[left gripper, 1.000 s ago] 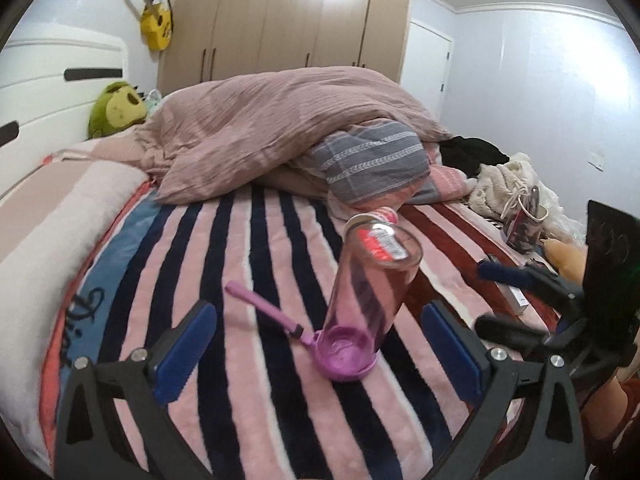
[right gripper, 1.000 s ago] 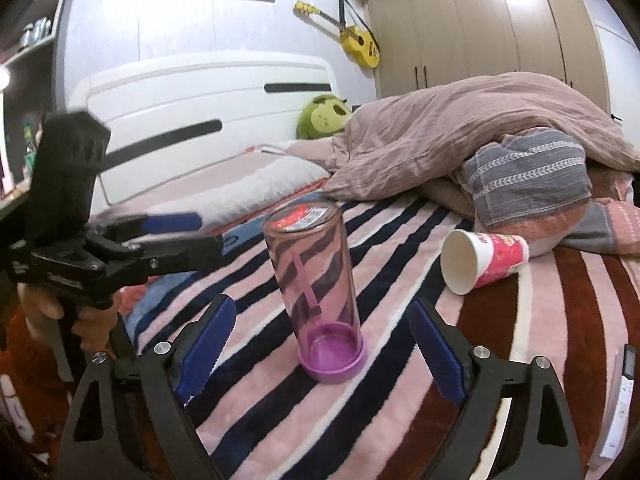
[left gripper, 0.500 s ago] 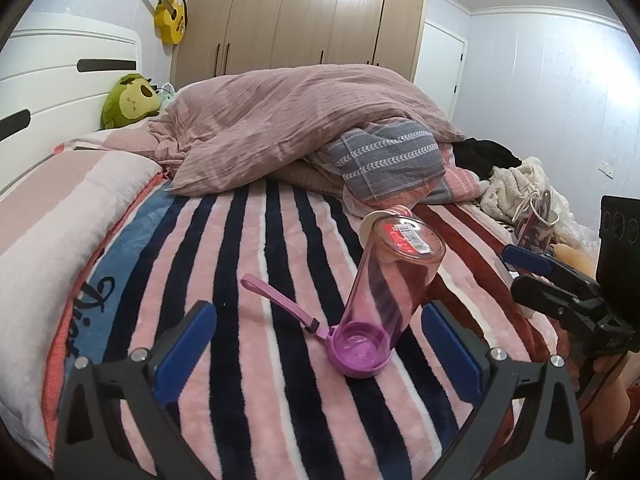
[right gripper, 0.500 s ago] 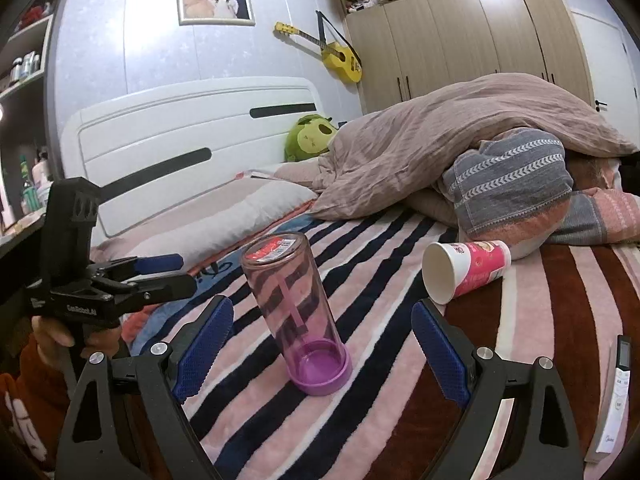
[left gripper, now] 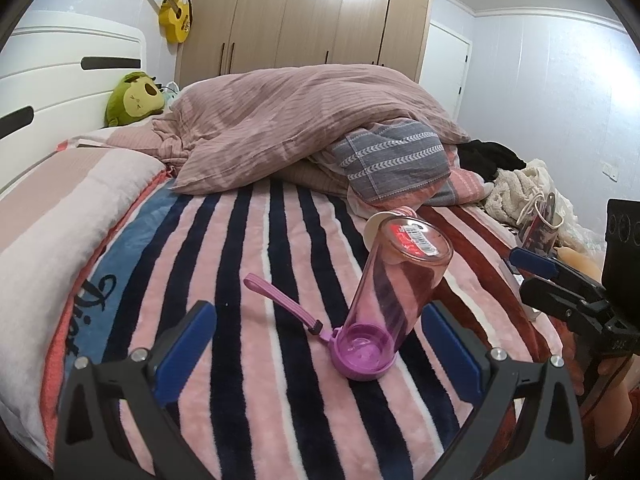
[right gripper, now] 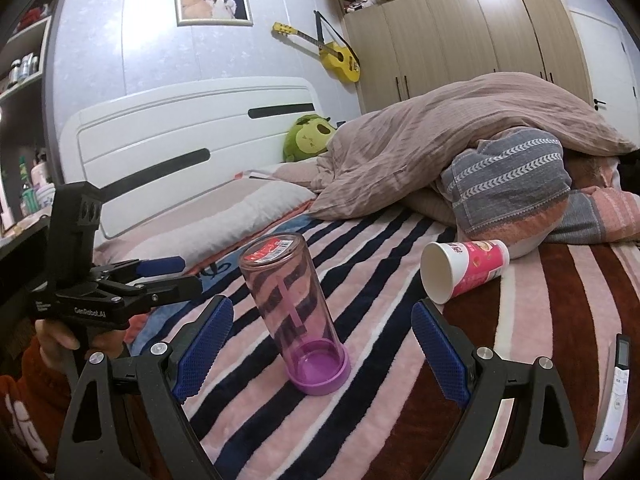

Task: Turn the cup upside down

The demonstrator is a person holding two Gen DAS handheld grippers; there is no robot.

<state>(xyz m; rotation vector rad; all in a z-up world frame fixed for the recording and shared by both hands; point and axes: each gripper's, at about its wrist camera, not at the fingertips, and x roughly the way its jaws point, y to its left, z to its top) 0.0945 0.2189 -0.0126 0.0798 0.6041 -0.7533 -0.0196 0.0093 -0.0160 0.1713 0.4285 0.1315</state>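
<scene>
the cup (left gripper: 394, 292) (right gripper: 294, 312) is a clear pink tumbler with a purple lid end; it stands upside down on the striped blanket (left gripper: 256, 240) (right gripper: 384, 368) of the bed, lid end down, its flat base up with a red barcode sticker on it. it sits at the lower centre of both views and leans a little. a purple strap (left gripper: 280, 304) trails from the lid toward the left across the blanket

compared with a second ago, both claws have drawn back from the cup, so it looks smaller in the right wrist view and more of the blanket shows around it; the cup itself has stayed inverted in the same spot

the left claw (left gripper: 316, 356) (right gripper: 160, 276) is spread wide, its blue pads on either side of the cup without touching it, holding nothing. the right claw (right gripper: 320, 352) (left gripper: 536, 276) is likewise wide apart and empty, the cup standing free between its pads

a pink paper cup (right gripper: 464, 272) lies on its side at centre right of the right wrist view, and a white remote (right gripper: 614, 396) lies at the lower right edge
</scene>
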